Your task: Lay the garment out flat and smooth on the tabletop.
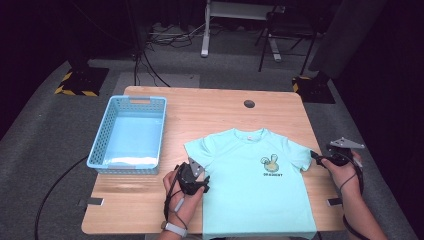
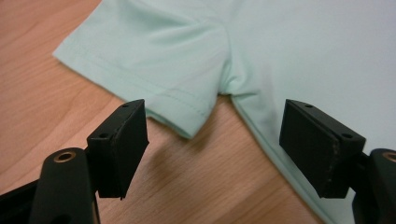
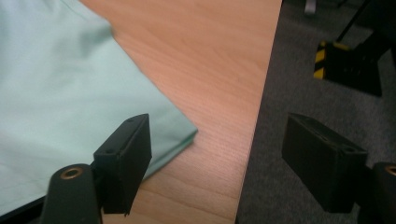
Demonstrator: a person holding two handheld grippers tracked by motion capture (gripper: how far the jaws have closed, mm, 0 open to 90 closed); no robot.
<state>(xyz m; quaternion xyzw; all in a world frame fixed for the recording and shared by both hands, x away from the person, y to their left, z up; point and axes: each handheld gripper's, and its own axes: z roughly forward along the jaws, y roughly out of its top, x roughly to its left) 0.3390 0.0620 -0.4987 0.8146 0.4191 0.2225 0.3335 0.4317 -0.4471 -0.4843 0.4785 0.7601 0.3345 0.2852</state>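
A mint-green T-shirt point(image 1: 252, 180) with a small cartoon print lies flat, front up, on the wooden table point(image 1: 215, 112), its hem at the near edge. My left gripper point(image 1: 200, 184) hovers by the shirt's left side, just below the left sleeve point(image 2: 154, 70). Its jaws stand open, and bare wood and the sleeve's corner lie between them point(image 2: 212, 142). My right gripper point(image 1: 316, 157) sits at the right sleeve's tip point(image 3: 177, 133) near the table's right edge, jaws open point(image 3: 217, 158) and holding nothing.
A light-blue plastic basket point(image 1: 129, 134) stands on the table's left half. A dark round hole point(image 1: 249, 104) marks the tabletop behind the shirt. Grey carpet, cables and stand legs with yellow-black tape point(image 1: 76, 91) surround the table.
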